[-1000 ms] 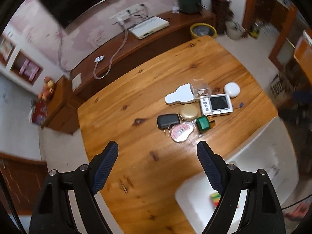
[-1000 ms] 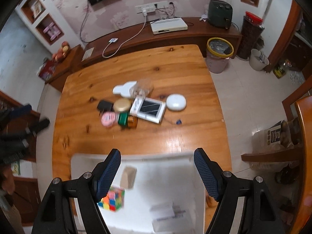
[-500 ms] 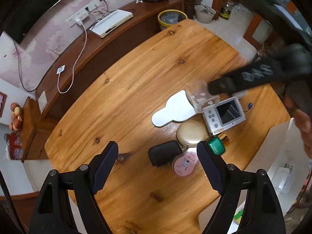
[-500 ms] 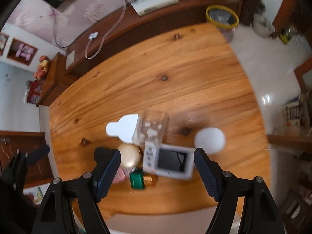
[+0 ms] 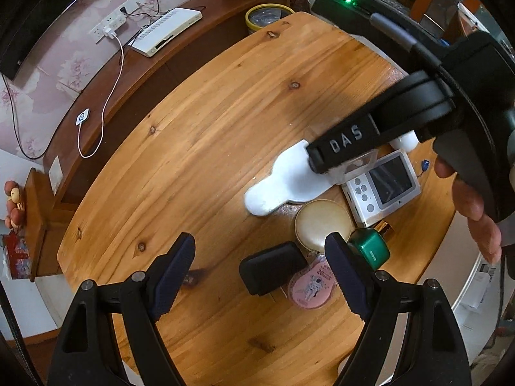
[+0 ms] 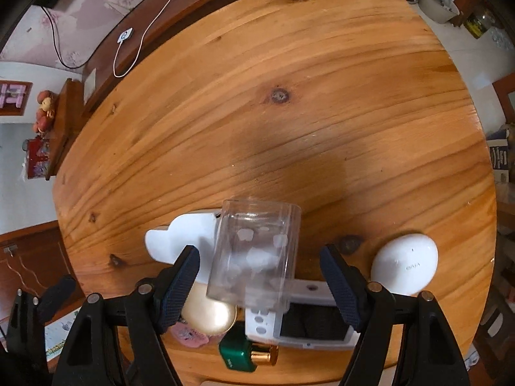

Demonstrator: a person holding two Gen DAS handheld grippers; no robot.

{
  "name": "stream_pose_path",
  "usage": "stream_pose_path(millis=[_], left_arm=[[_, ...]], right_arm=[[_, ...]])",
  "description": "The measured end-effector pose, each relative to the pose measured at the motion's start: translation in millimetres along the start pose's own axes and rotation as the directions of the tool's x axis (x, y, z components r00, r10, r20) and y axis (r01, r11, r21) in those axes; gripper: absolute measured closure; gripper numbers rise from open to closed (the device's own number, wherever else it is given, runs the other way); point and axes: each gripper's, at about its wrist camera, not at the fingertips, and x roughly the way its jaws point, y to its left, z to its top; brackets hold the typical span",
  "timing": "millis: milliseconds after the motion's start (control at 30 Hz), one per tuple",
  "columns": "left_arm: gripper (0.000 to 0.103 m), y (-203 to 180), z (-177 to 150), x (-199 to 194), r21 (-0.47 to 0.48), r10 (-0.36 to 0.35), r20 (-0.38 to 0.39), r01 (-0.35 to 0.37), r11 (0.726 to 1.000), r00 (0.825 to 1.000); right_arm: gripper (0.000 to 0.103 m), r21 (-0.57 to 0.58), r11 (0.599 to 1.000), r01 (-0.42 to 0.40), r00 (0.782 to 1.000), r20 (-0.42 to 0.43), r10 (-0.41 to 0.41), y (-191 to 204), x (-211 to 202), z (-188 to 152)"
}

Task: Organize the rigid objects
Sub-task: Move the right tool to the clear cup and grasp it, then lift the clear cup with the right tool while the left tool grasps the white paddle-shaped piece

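Looking down from my left wrist: left gripper (image 5: 259, 257) spread wide and holding nothing, poised over the black adapter (image 5: 272, 268) and pink round tin (image 5: 310, 284) on the wooden table (image 5: 199, 148). My right gripper (image 5: 341, 154) shows across the cluster, reaching over the white flat piece (image 5: 283, 180) and the white handheld device (image 5: 381, 186); a hand (image 5: 466, 199) grips its handle. From my right wrist: right gripper (image 6: 259, 276) has just been closing, its jaws now bracketing the clear plastic box (image 6: 257, 257), pads not yet touching its walls as far as I can judge. The box leans on the device (image 6: 309, 318), beside the gold round case (image 6: 209, 315), green bottle (image 6: 239, 352) and white egg-shaped case (image 6: 404, 263). Risks: smooth clear walls may slip or tip under an off-centre pinch; lifting could drag the neighbours; both tools could collide.
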Motion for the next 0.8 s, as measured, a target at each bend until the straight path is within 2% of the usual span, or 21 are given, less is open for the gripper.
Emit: stream_pose_path(millis=[33,133,267,500,667,800], left_arm=[[0.018,-0.7,1.4,1.8,0.004,0.004,-0.003,-0.004,1.0,1.0],[0.018,-3.7,6.0,8.6,0.022,0.011,-0.015,-0.011,1.0,1.0],[0.018,-10.2,15.5,19.5,0.058,0.021,-0.036,-0.019,0.998,0.999],[0.018,-37.1,35.4,41.2,0.191,0.058,-0.073,-0.043,0.981,0.996],[0.018,-40.5,46.0,57.8,0.224,0.072,-0.115,-0.045,0.974,0.991],[0.018,-39.4,46.1,67.9,0.238,0.049,-0.157,-0.01,0.971,0.986]], right_arm=[[0.043,-0.005,1.0,0.002,1.0,-0.007,-0.002,-0.6,2.1,-0.4],[0.05,-0.009,1.0,-0.03,0.999,-0.023,0.03,-4.4,2.5,-0.8],[0.051,-0.033,0.999,-0.012,1.0,-0.018,0.012,-11.0,-1.5,-1.1],[0.051,0.059,0.989,-0.138,0.99,0.047,0.135,-45.2,-28.2,-2.8],[0.051,0.118,0.974,-0.195,0.977,0.106,0.183,-72.1,-49.7,-9.5],[0.051,0.157,0.957,-0.244,0.965,0.136,0.224,-94.1,-59.2,-17.8]])
